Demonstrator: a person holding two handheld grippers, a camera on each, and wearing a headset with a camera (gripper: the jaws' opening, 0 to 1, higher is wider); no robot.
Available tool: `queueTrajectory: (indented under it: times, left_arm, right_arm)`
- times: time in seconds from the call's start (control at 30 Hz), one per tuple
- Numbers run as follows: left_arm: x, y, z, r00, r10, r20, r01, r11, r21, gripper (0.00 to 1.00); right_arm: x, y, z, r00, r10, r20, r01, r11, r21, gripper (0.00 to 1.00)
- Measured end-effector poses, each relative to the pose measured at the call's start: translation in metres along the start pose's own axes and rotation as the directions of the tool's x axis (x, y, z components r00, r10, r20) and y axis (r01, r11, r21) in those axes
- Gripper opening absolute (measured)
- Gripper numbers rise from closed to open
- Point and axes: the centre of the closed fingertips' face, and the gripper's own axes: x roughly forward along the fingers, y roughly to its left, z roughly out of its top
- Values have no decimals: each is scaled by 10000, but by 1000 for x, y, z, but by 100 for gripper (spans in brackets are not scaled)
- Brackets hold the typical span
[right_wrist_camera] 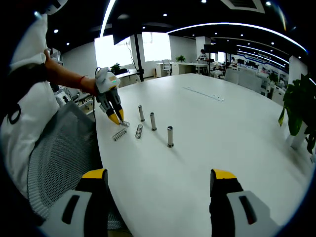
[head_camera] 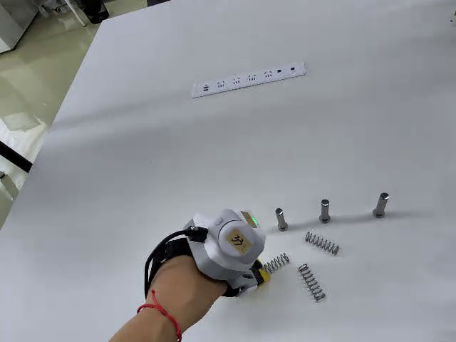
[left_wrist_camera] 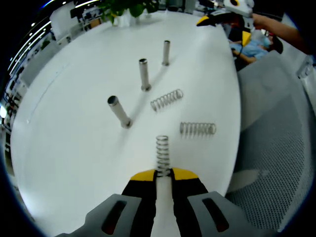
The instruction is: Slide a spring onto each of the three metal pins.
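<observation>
Three upright metal pins (head_camera: pixel 281 219) (head_camera: pixel 325 210) (head_camera: pixel 381 204) stand in a row on the white table (head_camera: pixel 214 157). My left gripper (head_camera: pixel 262 275) is low at the near edge, shut on the near end of a spring (head_camera: pixel 276 262). In the left gripper view the yellow-tipped jaws (left_wrist_camera: pixel 163 173) pinch that spring (left_wrist_camera: pixel 162 148), which points toward the nearest pin (left_wrist_camera: pixel 119 110). Two loose springs (left_wrist_camera: pixel 167 99) (left_wrist_camera: pixel 197 128) lie to the right of the pins. My right gripper (right_wrist_camera: pixel 159 175) is held open well away, facing the pins (right_wrist_camera: pixel 152 121) and the left gripper (right_wrist_camera: pixel 114 114).
A white power strip (head_camera: pixel 248 79) lies far back on the table. A mesh office chair (right_wrist_camera: pixel 59 143) sits at the table's near edge by the person. Bare tabletop spreads behind and left of the pins.
</observation>
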Motion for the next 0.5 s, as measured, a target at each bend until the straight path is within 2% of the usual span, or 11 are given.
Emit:
queueTrajectory:
  times: [0.1, 0.3, 0.43, 0.5]
  left_arm:
    - [0, -1, -1, 10000, -25, 40, 25, 10000, -7, 11]
    - [-8, -4, -3, 9992, -42, 390, 55, 9994, -336, 11]
    - [-16, -5, 2, 9969, -40, 780, 79, 9987, -498, 11]
    - [-22, -5, 7, 9927, -27, 1209, 119, 9971, -758, 11]
  right_arm:
    - [0, 0, 1, 10000, -11, 0, 11, 10000, 8, 86]
    - [-1, 3, 6, 10000, -11, 70, 11, 10000, -77, 86]
    - [1, 6, 12, 10000, 25, 46, -25, 9999, -136, 86]
    - [2, 10, 20, 9999, 68, 91, -66, 9998, -193, 86]
